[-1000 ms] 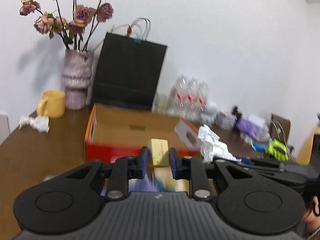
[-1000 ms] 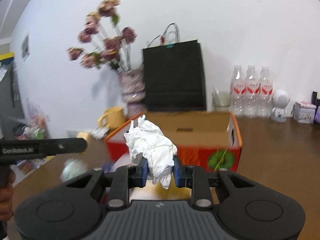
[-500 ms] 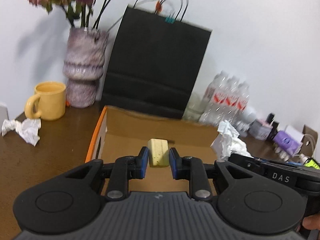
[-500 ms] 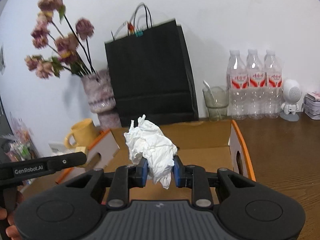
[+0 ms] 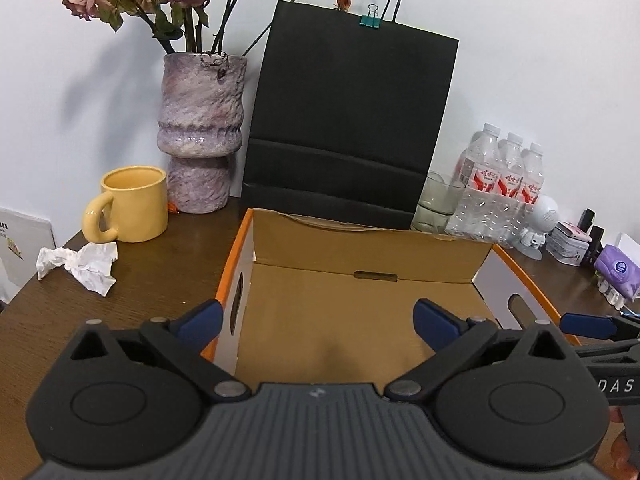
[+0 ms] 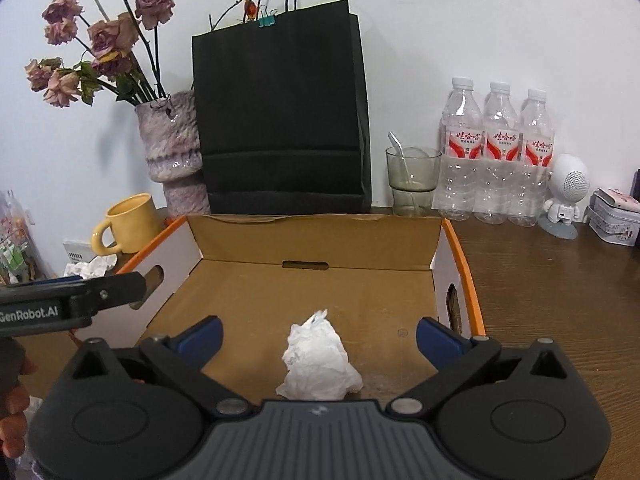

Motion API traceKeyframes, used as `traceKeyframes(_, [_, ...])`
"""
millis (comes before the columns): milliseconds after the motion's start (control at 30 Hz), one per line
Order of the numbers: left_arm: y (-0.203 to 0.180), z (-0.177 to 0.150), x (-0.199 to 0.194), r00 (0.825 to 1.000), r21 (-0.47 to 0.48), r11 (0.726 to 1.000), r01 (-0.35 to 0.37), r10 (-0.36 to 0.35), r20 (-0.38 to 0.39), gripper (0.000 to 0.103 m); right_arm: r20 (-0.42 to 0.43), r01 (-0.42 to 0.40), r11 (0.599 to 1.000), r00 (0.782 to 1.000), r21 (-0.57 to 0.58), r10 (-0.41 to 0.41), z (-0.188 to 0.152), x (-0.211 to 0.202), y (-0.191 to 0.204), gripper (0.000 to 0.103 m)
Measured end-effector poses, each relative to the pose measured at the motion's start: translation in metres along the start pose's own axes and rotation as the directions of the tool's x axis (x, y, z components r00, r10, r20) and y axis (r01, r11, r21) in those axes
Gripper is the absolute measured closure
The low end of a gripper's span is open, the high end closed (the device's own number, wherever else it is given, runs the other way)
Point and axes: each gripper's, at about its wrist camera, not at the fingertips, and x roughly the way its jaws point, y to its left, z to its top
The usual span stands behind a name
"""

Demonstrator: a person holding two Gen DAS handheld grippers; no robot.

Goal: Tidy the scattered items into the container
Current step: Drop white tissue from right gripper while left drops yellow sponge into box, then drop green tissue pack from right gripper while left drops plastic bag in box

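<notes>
The cardboard box point(image 5: 372, 248) with orange rims stands open in front of both grippers. My left gripper point(image 5: 316, 318) hangs over its left part, its jaws opening wide with nothing between them; only the bare box floor shows there. The yellow block is out of sight. My right gripper point(image 6: 320, 334) is over the same box point(image 6: 316, 236), its jaws opening too. A crumpled white tissue point(image 6: 320, 360) lies loose on the box floor below and between the spread fingers, touched by neither pad. Another crumpled tissue point(image 5: 80, 264) lies on the table left of the box.
A yellow mug point(image 5: 132, 204), a purple vase point(image 5: 200, 128) of dried roses and a black paper bag point(image 5: 348, 120) stand behind the box. A glass point(image 6: 412, 180), water bottles point(image 6: 496, 152), a white figurine point(image 6: 564, 196) and tins are at the back right.
Both grippers came forward over the box and then opened. The yellow block left the left jaws and is no longer seen. The tissue dropped from the right jaws onto the box floor.
</notes>
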Motion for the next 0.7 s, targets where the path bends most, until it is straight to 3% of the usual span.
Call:
traceKeyframes(400, [-0.002, 0.001, -0.004, 1.0, 0.007, 1.0, 0.005, -0.005, 0.009, 0.0, -0.005, -0.005, 1.0, 1.0, 0.0, 0.005, 0.0, -0.004, 0.003, 0.0])
traceKeyframes(700, [0.019, -0.007, -0.075, 0.993, -0.016, 1.0, -0.013, 0.015, 0.119, 0.0, 0.098, 0.02, 1.0, 0.995, 0.008, -0.021, -0.01, -0.067, 0.002, 0.0])
